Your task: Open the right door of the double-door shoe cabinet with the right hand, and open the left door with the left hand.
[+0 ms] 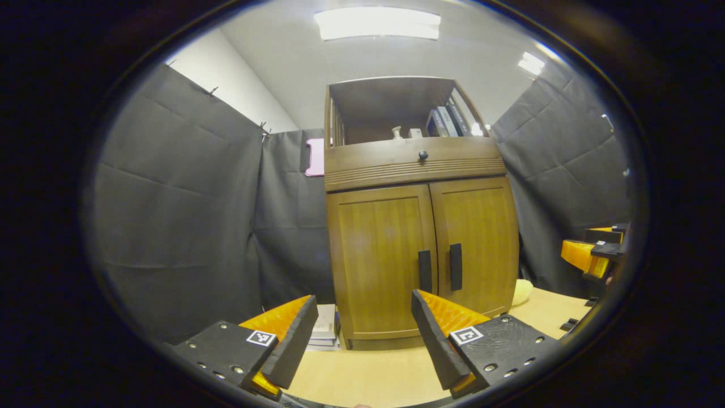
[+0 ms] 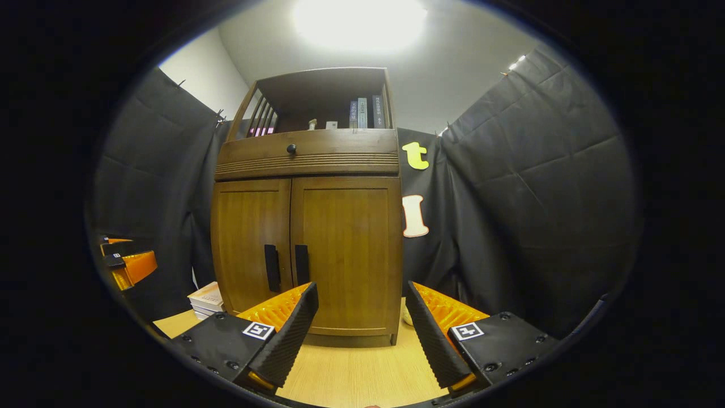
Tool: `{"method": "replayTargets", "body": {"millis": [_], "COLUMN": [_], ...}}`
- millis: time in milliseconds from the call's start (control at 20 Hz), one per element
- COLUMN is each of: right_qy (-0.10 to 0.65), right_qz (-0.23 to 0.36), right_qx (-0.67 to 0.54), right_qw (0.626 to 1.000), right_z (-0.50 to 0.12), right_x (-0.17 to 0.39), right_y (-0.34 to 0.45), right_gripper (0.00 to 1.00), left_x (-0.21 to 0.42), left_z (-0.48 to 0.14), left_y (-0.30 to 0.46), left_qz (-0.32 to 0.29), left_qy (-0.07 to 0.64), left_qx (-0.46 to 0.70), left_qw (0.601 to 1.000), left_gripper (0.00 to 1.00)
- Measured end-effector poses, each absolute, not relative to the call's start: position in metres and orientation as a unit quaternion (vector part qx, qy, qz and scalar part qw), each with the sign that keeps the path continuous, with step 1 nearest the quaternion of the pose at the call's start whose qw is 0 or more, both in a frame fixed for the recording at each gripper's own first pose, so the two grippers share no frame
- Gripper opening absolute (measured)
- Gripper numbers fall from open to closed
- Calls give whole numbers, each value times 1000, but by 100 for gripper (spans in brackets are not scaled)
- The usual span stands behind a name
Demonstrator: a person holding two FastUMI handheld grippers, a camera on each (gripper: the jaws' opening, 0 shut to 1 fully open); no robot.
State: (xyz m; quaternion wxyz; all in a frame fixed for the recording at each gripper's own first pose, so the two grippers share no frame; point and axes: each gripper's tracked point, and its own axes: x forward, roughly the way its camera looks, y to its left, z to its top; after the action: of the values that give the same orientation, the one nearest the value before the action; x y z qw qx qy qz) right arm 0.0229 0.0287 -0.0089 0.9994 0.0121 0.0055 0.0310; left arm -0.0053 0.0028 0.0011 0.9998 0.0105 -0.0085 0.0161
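Right gripper view shows the right claw [image 2: 361, 323] spread before the closed right door [image 2: 346, 255], ready for its handle [image 2: 301, 264]; the left claw [image 1: 364, 328] is spread too.

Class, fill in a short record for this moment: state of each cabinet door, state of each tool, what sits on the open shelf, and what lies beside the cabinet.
left door: shut
right door: shut
door handles: two dark vertical bars at the centre seam
left tool: open, short of the cabinet, holding nothing
right tool: open, short of the cabinet, holding nothing
open shelf: upright books
beside cabinet: stacked books on the table
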Motion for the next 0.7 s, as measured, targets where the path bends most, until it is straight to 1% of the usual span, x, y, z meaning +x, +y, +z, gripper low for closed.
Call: {"method": "replayTargets", "body": {"millis": [400,700], "right_qy": [-6,-10], "right_qz": [58,82], "right_qx": [13,20], "right_qw": [998,996], "right_z": [-4,1], "right_x": [72,116], "right_y": [54,82], "right_gripper": [97,98], "left_x": [-4,-4], "left_z": [0,-1], "left_y": [9,17], "left_qz": [42,78], "left_qy": [-8,-5], "left_qx": [19,23], "left_qw": [999,997], "left_gripper": [96,96]}}
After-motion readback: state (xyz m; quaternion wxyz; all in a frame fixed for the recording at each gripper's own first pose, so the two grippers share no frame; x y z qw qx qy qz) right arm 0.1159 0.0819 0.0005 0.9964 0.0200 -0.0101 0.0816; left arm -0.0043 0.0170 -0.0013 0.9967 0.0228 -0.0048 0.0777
